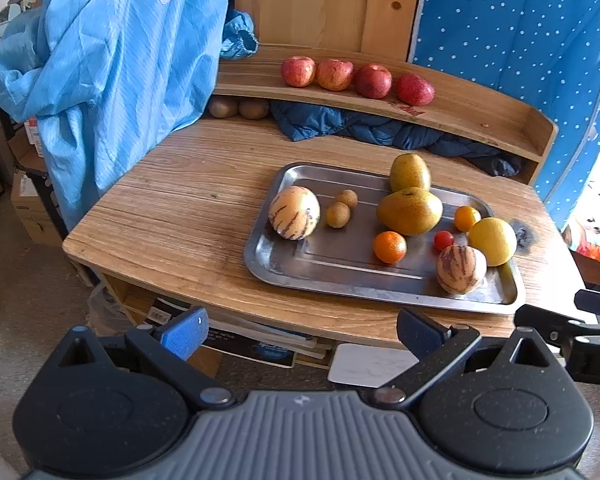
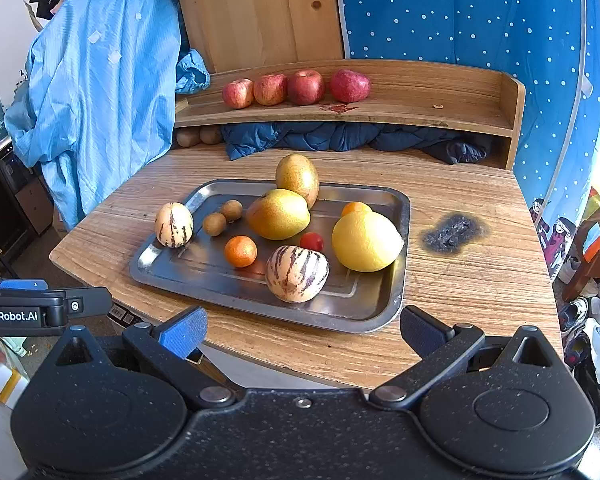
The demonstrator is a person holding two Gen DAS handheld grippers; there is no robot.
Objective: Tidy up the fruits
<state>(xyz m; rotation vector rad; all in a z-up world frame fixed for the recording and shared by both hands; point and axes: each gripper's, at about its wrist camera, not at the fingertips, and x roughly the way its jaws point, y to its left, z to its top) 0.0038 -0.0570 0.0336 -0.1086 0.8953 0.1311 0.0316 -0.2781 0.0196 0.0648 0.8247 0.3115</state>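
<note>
- Both grippers, left gripper (image 1: 300, 336) and right gripper (image 2: 302, 334), hang with jaws spread wide and empty, short of the table's (image 2: 480, 272) near edge.
- Mixed fruits sit on the metal tray (image 2: 204, 276); four apples (image 2: 296, 87) line the shelf (image 2: 420, 108).

"GenRobot.AI" stands in white on the left claw (image 2: 40, 312)

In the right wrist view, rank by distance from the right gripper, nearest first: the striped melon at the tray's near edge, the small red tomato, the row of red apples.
1. Striped melon, at the tray's near edge, just ahead of the right gripper.
2. Small red tomato, mid-tray behind the melon.
3. Red apples, on the back shelf.
</note>
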